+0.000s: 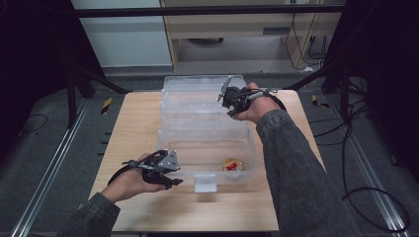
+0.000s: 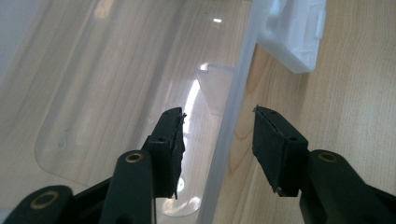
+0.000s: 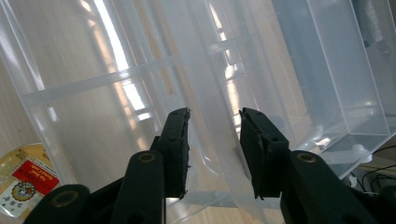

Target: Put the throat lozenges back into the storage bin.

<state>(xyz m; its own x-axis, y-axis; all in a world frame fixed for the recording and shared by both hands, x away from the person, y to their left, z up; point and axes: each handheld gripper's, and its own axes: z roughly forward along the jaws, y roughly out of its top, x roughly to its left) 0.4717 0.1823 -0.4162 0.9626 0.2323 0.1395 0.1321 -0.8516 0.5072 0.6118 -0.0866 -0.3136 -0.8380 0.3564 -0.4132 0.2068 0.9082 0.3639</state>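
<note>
So I've got both tools open, left tool [image 1: 174,174] straddling the clear bin's [image 1: 207,148] front wall on the desk [image 1: 133,128], right tool [image 1: 223,98] over its raised lid [image 1: 197,106], guessing next I pinch the lid and swing it shut.

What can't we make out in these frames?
- Packet label: too small in the high view; cut by the frame edge in the right gripper view.
- Left gripper on the box wall: contact unclear.
- Right gripper: clear, overlapping plastic hides which wall it straddles.
</note>
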